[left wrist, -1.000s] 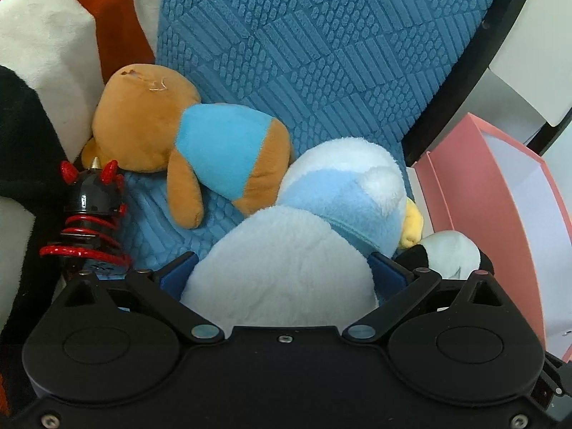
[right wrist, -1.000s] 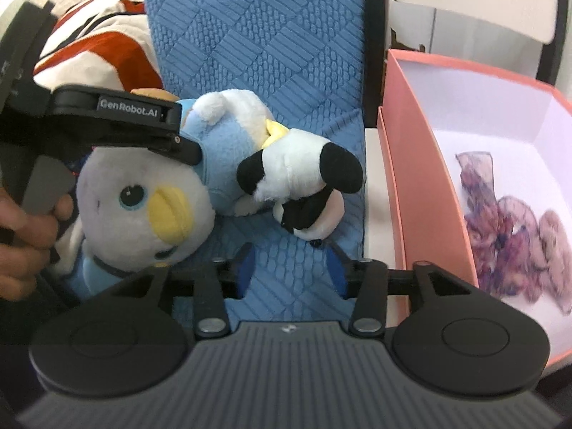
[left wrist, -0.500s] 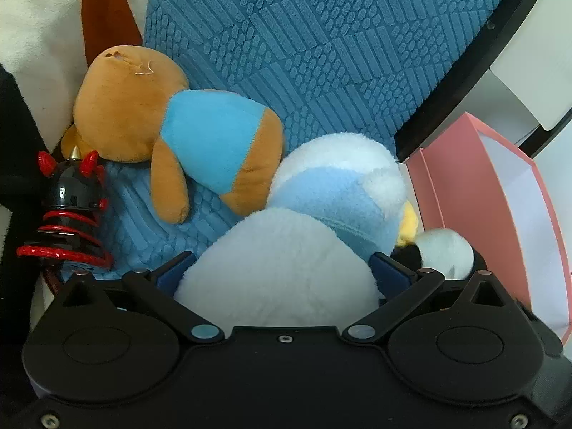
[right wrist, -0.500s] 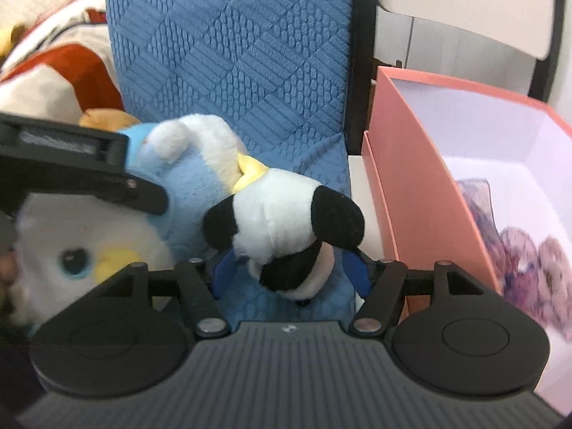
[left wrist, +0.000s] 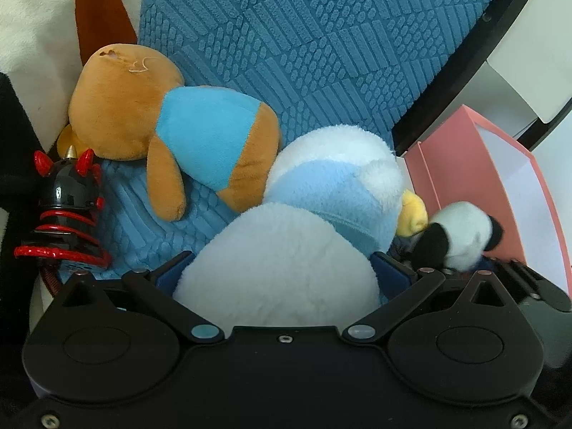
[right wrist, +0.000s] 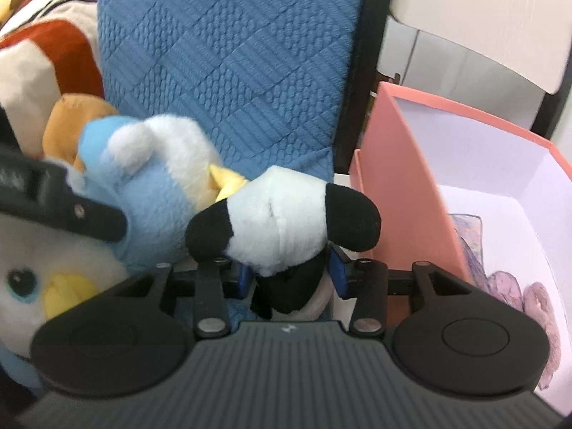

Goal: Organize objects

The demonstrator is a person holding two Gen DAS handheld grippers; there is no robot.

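You held a plush toy in each claw beside the pink box.

Your left claw (left wrist: 282,275) was spread wide around the white head of the blue-and-white penguin plush (left wrist: 321,193), its blue pads pressed into the fur on both sides. Your right claw (right wrist: 291,273) was nearly shut, pinching the dark lower part of the black-and-white panda plush (right wrist: 282,221), which hung just left of the pink box (right wrist: 400,178). Both toys looked light and very soft, so you could expect them to squash and sag; a grip deep across the body should have held better than one on a limb. The brown bear plush (left wrist: 143,107) lay on the blue cushion (left wrist: 304,35), with a black-and-red spring toy (left wrist: 68,214) at far left.
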